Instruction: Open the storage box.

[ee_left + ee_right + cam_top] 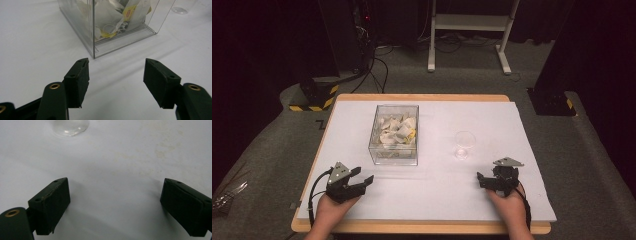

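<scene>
A clear plastic box [394, 134] holding several white tea bags with yellow tags stands left of centre on the white table top [437, 190]. In the left gripper view the box [117, 22] rises just beyond my jaws. A small clear glass cup [464, 144] stands to the box's right, and its base [70, 126] shows at the top of the right gripper view. My left gripper [364, 180] rests near the front left, open, with nothing between its pads [80, 80]. My right gripper [482, 179] rests at the front right, open and empty, in front of the cup.
The table's wooden rim [422, 227] runs along the front. Beyond the table lie grey carpet, a black stand with yellow-black striped feet [314, 97], cables and a white frame's legs [472, 30].
</scene>
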A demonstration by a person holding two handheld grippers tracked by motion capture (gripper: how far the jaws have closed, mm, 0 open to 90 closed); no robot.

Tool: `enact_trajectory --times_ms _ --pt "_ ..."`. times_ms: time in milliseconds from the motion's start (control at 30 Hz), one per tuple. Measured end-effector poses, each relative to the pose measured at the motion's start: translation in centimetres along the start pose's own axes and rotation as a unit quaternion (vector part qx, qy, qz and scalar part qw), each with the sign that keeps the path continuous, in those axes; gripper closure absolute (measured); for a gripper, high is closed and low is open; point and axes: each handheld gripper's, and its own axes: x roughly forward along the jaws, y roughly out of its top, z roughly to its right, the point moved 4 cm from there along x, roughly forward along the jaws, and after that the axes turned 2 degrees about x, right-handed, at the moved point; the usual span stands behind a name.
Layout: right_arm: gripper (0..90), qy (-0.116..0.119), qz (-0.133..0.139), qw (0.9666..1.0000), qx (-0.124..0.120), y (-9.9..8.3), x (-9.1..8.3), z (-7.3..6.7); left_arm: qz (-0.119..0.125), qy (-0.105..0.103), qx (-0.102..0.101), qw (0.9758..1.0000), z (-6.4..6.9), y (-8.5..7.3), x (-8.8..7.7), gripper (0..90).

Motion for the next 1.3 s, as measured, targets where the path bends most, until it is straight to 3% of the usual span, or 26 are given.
enact_trajectory --times_ms 1000,1300 --pt "8.9 -0.001 0.0 1.0 -0.001 0.0 0.0 0.0 0.033 -0.009 -0.011 0.9994 -0.6 1.2 -1.0 38.8" --pt "8.9 -0.001 0.001 1.0 -0.002 0.0 0.0 0.0 0.041 -0.022 -0.005 0.9989 0.5 1.9 -0.7 41.1"
